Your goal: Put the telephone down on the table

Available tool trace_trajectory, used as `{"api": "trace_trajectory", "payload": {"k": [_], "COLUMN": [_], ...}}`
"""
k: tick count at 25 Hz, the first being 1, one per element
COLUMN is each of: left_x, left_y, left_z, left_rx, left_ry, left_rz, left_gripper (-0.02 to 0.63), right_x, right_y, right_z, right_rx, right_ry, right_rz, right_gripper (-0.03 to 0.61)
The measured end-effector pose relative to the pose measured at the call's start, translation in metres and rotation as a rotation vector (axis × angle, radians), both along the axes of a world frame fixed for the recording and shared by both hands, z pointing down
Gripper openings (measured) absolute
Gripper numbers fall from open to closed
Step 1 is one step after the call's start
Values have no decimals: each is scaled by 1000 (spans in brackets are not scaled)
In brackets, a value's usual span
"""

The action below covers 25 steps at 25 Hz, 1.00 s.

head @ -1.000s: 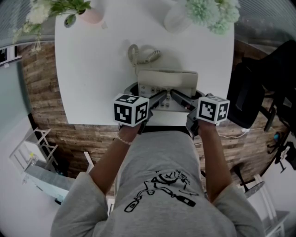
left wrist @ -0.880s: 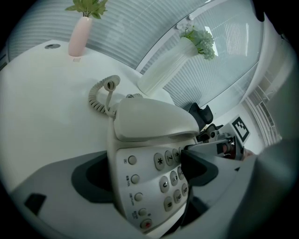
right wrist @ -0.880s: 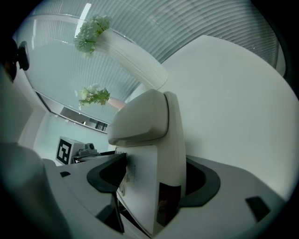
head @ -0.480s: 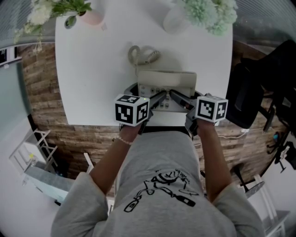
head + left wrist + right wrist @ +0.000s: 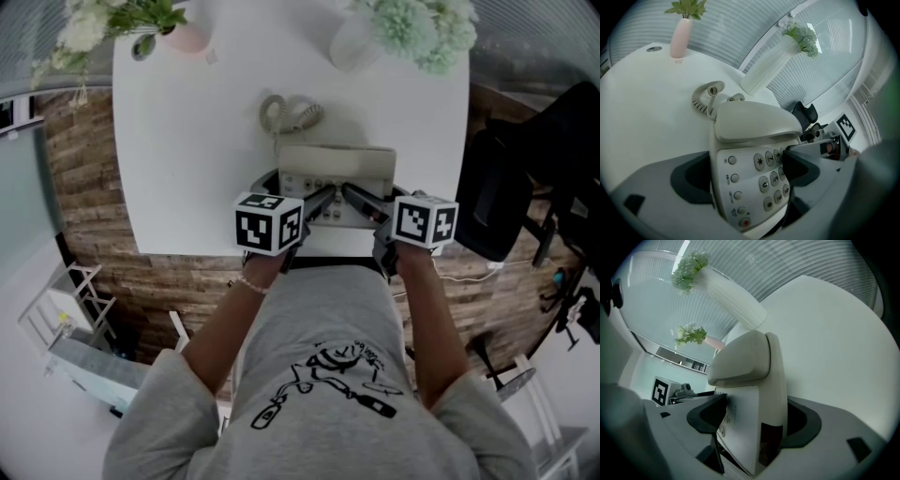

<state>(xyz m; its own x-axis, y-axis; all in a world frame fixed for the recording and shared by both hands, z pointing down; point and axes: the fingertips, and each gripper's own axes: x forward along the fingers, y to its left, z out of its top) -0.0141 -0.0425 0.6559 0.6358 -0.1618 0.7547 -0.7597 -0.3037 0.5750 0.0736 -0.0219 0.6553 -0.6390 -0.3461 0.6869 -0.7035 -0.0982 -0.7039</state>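
A beige telephone (image 5: 337, 169) with its handset on the cradle sits at the near edge of the white table (image 5: 187, 141); its coiled cord (image 5: 286, 111) lies behind it. My left gripper (image 5: 314, 202) clamps its keypad end from the left, and my right gripper (image 5: 361, 199) clamps it from the right. In the left gripper view the telephone (image 5: 754, 126) fills the space between the left gripper's (image 5: 745, 173) jaws. In the right gripper view the telephone (image 5: 750, 362) stands edge-on inside the right gripper (image 5: 754, 420). Whether its base touches the table is hidden.
A pink vase (image 5: 183, 33) with greenery stands at the table's far left and a white vase (image 5: 354, 42) with pale flowers at the far right. A black chair (image 5: 506, 187) is beside the table's right edge. Brick-patterned floor surrounds the table.
Both grippers and the telephone have shifted a few pixels leftward; the grip is unchanged.
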Motion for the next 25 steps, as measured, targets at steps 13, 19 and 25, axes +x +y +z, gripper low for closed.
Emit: {"api": "trace_trajectory", "payload": {"k": [13, 19, 25], "left_x": [-3, -5, -6], "left_y": [0, 0, 1], "left_z": [2, 3, 4], "left_rx": [6, 9, 50], "left_ry": [-37, -58, -115], "left_rz": [-12, -14, 30], "left_gripper": [456, 459, 460], "right_x": [1, 2, -2], "right_y": [1, 1, 2], "right_z": [2, 3, 5], "right_rx": [-6, -9, -1], "right_ry": [48, 79, 114], "right_rz": [-1, -2, -21], "right_gripper": [342, 344, 354]}}
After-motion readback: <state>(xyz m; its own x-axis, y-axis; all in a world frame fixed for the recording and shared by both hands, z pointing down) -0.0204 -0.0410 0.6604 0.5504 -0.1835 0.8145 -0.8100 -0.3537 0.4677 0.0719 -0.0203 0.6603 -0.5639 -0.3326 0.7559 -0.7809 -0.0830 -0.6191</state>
